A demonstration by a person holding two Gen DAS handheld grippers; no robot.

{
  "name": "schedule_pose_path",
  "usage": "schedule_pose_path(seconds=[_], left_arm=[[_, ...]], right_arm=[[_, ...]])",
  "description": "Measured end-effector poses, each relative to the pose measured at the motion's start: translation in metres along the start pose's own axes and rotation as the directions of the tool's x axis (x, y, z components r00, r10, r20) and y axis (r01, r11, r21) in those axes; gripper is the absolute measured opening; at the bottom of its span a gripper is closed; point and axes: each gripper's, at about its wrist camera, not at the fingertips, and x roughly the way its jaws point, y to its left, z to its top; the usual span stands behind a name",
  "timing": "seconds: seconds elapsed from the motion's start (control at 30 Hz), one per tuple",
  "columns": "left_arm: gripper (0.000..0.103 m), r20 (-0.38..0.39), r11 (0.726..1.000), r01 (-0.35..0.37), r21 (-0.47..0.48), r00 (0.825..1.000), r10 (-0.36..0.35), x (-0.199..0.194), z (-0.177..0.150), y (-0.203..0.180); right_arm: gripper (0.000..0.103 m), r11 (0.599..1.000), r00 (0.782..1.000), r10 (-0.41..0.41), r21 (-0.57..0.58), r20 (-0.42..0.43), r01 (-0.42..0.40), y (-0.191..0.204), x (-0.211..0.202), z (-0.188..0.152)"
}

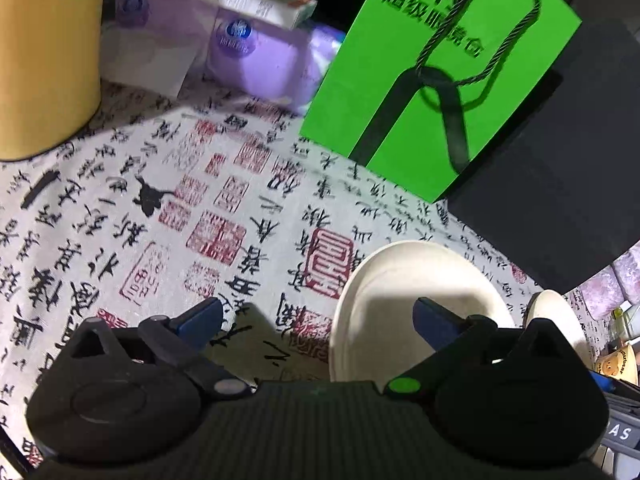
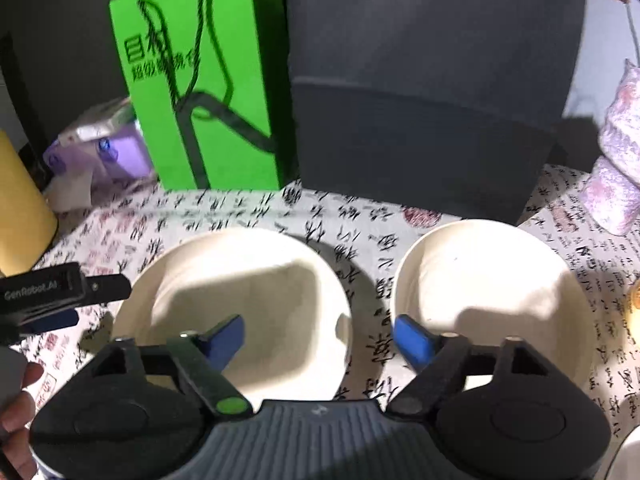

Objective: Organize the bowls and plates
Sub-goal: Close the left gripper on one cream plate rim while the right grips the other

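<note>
Bowls: two cream bowls sit side by side, apart, on the script-printed tablecloth [image 2: 320, 208]. In the right wrist view, the left bowl [image 2: 240, 300] lies at 10 o'clock of the right gripper [image 2: 318, 334], the right bowl [image 2: 492, 292] at 2 o'clock. Right gripper jaws stand wide, nothing between them. Left gripper [image 1: 318, 316] jaws stand wide, empty, above the cloth. Green bag [image 2: 200, 92] stands at 11 o'clock, behind the bowls

Two cream bowls [image 2: 236, 280], one green bag [image 2: 200, 92].
</note>
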Motion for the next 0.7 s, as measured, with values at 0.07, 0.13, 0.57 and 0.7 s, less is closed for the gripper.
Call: schedule_pose_path(seconds=[0.07,0.13,0.57,0.7], left_arm=[[0.103,0.009,1.0,-0.012,0.002,1.0,0.012,0.003,-0.002,0.001],[0.103,0.034,1.0,-0.024,0.003,0.999,0.023,0.003,-0.005,0.001],[0.055,0.006,0.998,-0.007,0.062,1.0,0.006,0.012,-0.012,-0.008],[0.044,0.011,0.996,-0.017,0.083,1.0,0.017,0.012,-0.014,-0.011]], right_arm=[[0.076,1.0,1.0,-0.027,-0.009,-0.015,0.027,0.001,0.007,-0.002],[0.075,0.998,0.998,-0.057,-0.007,-0.031,0.057,0.002,0.015,-0.004],[0.029,0.999,0.998,-0.047,0.013,-0.037,0.047,-0.004,0.03,-0.01],[0.025,0.998,0.998,-0.056,0.017,-0.039,0.057,-0.005,0.033,-0.012]])
